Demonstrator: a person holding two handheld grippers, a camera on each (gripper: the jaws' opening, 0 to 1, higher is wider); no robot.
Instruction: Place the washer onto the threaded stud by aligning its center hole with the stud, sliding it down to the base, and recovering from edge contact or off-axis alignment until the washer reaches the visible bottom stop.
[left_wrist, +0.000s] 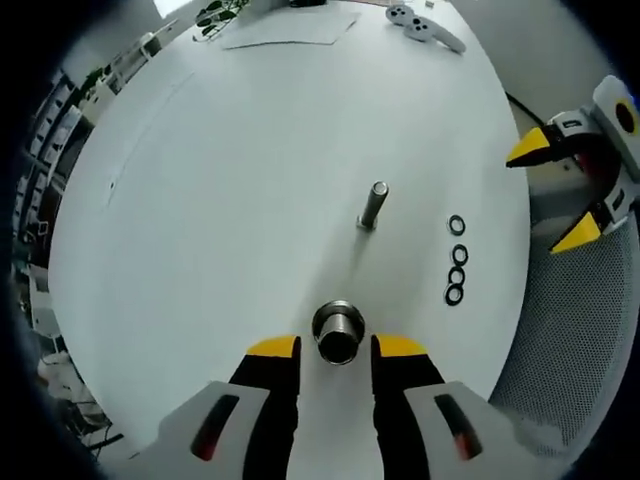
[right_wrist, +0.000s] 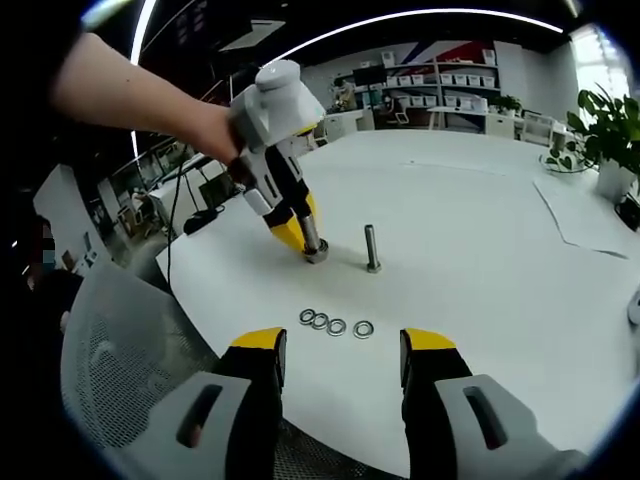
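In the left gripper view the left tongs (left_wrist: 336, 347) sit at the bottom centre, parted either side of a metal socket (left_wrist: 338, 331) on the white desk (left_wrist: 250, 180), not clearly pinching it, with the stud (left_wrist: 372, 205) upright just above and four washers (left_wrist: 456, 260) in a row at middle right. That view also catches the right tongs (left_wrist: 560, 190) spread open and holding nothing at the right edge, off the desk over a mesh chair (left_wrist: 580, 330). The right gripper view flips it: the washers (right_wrist: 335, 324) lie in a line just above the open right tongs (right_wrist: 343, 345), the stud (right_wrist: 372, 248) stands mid-frame still bare, and you can see a hand (right_wrist: 215, 130) holding the left tongs (right_wrist: 305, 240) down on the socket (right_wrist: 316, 251) just left of the stud.
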